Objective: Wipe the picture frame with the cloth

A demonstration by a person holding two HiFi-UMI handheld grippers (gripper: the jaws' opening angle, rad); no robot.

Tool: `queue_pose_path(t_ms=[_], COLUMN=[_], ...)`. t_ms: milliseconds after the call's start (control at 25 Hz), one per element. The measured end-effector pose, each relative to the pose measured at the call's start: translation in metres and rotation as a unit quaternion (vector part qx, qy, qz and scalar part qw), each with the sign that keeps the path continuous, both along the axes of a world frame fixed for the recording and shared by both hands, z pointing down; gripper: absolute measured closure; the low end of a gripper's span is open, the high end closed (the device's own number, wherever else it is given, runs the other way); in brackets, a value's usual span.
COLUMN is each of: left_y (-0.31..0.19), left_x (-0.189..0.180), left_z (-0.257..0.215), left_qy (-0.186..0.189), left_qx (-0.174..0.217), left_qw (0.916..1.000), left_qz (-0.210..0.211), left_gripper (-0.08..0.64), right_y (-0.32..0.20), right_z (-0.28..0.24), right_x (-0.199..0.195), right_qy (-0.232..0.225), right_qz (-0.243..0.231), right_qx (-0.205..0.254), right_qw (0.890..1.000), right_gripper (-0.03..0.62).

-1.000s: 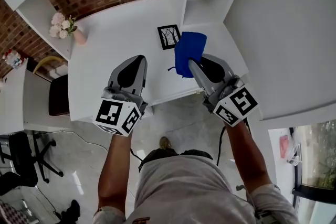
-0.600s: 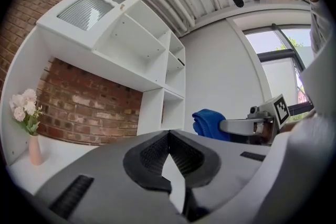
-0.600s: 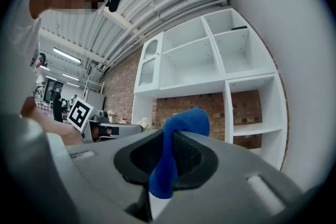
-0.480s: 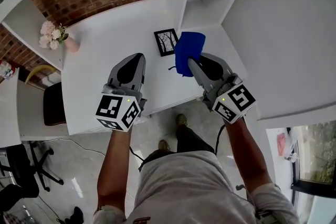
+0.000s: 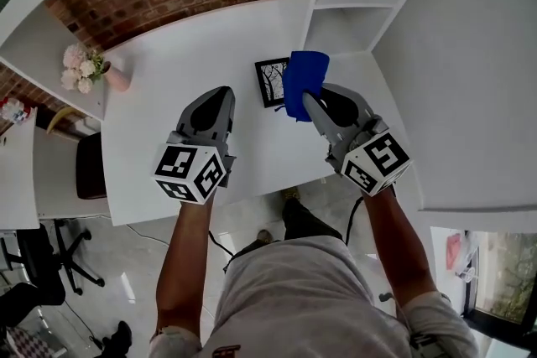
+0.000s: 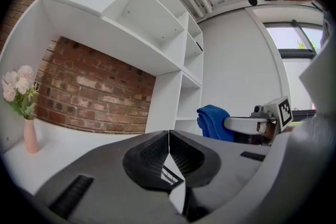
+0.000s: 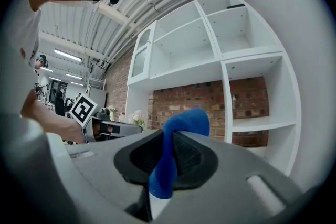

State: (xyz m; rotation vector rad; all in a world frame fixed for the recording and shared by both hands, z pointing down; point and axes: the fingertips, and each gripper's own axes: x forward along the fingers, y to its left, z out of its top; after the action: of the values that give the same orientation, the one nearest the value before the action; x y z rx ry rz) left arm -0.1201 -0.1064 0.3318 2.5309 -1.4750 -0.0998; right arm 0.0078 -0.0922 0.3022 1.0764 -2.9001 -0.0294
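Frame: black picture frame (image 5: pixel 270 82) lies flat on the white desk (image 5: pixel 168 109), by the shelving (image 5: pixel 352 8)
Cloth: blue cloth (image 5: pixel 304 80) hides the frame's right edge from above
Right: right gripper (image 5: pixel 305 99) clenched on the cloth
Left: left gripper (image 5: pixel 223 93) jaws pressed together, empty, left of the frame

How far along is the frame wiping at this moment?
Done: the cloth is picked up, clamped in the right hand-held gripper. In hand: it hangs by the right edge of the picture frame on the desk; whether they touch cannot be told. Left: the wiping itself. The left hand-held gripper is shut and empty, away from the frame.
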Motion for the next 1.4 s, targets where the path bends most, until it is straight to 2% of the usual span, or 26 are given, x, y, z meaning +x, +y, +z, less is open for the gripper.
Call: queue_pose_path(t_ms=[440,680,840,1040,1280,1400], left_y=[-0.086,-0.117,-0.129,-0.136,-0.142,-0.145], left_x=[0.015,0.017,0.019,0.022,0.028,0.032], left_z=[0.042,0.076,0.100,0.139,0.185,0.201], left_qy=[-0.012,-0.029,-0.035,-0.031,-0.031,-0.029], left_qx=[-0.067,-0.124,-0.166,-0.241,-0.329,-0.360], left_qw=[0.9971,0.9908,0.9848,0.9699,0.9438,0.9322], left_qz=[-0.032,-0.046,-0.038,-0.015,0.011,0.021], left_gripper=[0.546,0.497,0.462,0.405,0.391,0.387], right_y=[-0.086,-0.125,-0.142,-0.151,-0.162,-0.166], right_z=[0.033,0.061,0.073,0.085,0.111,0.126], right_x=[-0.004,-0.003,-0.006,-0.010,-0.020,-0.026], right_qy=[0.034,0.050,0.050,0.051,0.075,0.089], right_qz=[-0.047,-0.059,-0.058,-0.049,-0.040,-0.037], right_qx=[-0.019,-0.052,-0.075,-0.100,-0.133,-0.146], right_qw=[0.998,0.996,0.994,0.992,0.988,0.985], right_gripper=[0.545,0.545,0.545,0.545,0.545,0.545])
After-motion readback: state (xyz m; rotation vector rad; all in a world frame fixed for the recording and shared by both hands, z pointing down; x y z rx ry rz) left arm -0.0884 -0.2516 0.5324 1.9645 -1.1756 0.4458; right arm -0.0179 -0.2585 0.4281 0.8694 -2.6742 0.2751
